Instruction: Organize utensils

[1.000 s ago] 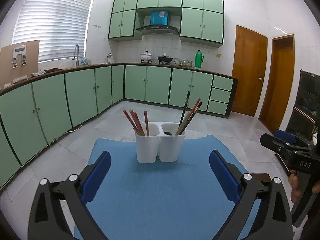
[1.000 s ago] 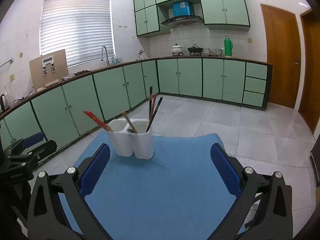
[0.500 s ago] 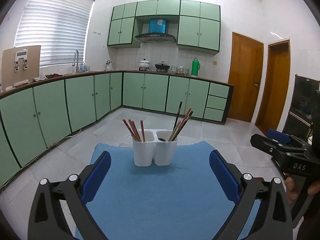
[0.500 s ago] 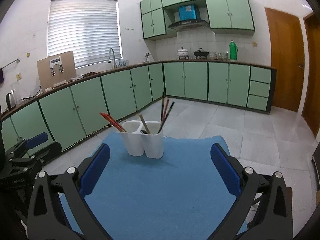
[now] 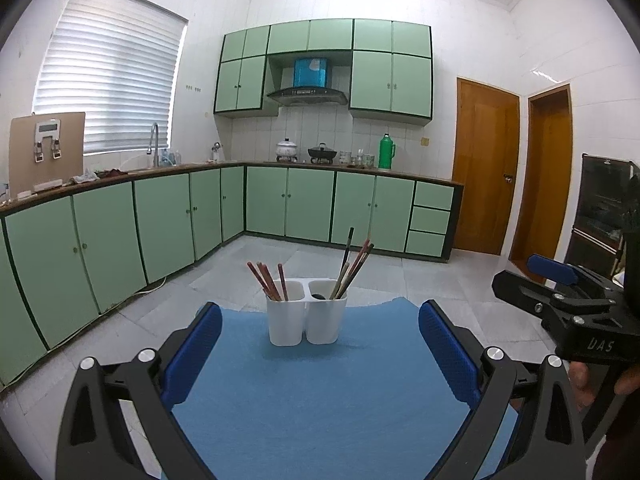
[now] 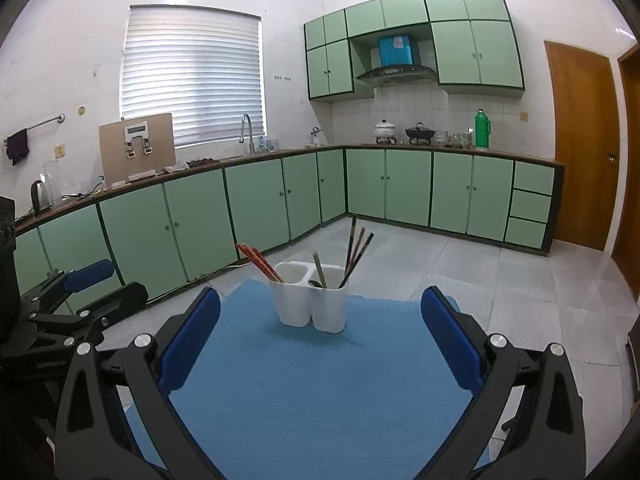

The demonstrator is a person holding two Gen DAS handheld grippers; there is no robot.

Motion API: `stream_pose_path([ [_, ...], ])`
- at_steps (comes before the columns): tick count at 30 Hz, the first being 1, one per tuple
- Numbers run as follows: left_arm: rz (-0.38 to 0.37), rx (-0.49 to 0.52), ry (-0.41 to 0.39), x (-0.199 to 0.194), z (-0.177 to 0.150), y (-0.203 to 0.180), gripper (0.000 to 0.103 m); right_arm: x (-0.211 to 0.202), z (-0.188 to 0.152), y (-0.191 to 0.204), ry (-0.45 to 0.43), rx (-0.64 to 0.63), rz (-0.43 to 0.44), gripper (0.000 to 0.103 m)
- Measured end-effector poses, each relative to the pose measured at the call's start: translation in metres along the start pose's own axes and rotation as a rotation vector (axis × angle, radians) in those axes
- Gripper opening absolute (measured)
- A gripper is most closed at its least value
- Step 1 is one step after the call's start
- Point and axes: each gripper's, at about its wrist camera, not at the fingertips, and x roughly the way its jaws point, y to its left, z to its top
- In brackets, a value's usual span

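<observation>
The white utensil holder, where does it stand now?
In both wrist views the white utensil holder stands centrally at the far end of the blue mat, with chopsticks in its two compartments, beyond both open tools.

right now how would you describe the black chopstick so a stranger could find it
Find the blue mat, then the white twin-cup holder at its far end. In the right cup, the black chopstick stands straightest and tallest, darker than the reddish-brown ones beside it.

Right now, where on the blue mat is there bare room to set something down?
The blue mat is bare between the white holder and both open grippers, left and right. Strips either side of the holder are free too. The holder's two cups are crowded with chopsticks.
</observation>
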Motion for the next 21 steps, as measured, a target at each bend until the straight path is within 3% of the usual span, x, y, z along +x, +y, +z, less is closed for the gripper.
stream_pose_path([
  [21, 0.017, 0.011, -0.042, -0.023, 0.001, -0.004, 0.097, -0.018, -0.002, 0.012, -0.017, -0.033, 0.02, 0.098],
])
